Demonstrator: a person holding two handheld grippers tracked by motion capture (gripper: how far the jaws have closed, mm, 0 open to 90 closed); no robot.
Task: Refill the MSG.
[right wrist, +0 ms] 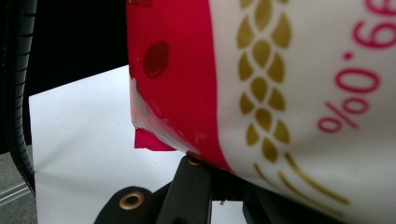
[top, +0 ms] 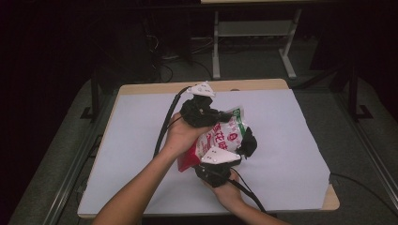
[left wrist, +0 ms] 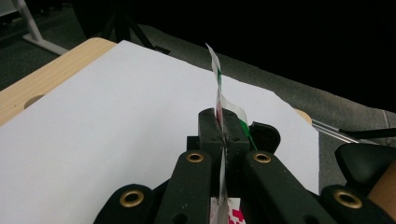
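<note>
A snack bag [top: 220, 136], white with red lettering, a red end and a green corner, hangs above the middle of the table between both grippers. My left gripper [top: 220, 116] comes in from the far left side, and its jaws are shut on the bag's thin sealed edge [left wrist: 218, 88]. In the left gripper view that left gripper [left wrist: 223, 136] pinches the film edge-on. My right gripper [top: 246, 143] holds the bag from the near right. In the right gripper view the bag [right wrist: 299, 70] bulges over the right gripper [right wrist: 212, 175], and most of both jaws are hidden.
A white sheet [top: 141, 140] covers the wooden table [top: 155, 87], with free room on either side of the hands. Black cables trail from both grippers. White desk legs [top: 216, 47] stand on the grey floor beyond the far edge.
</note>
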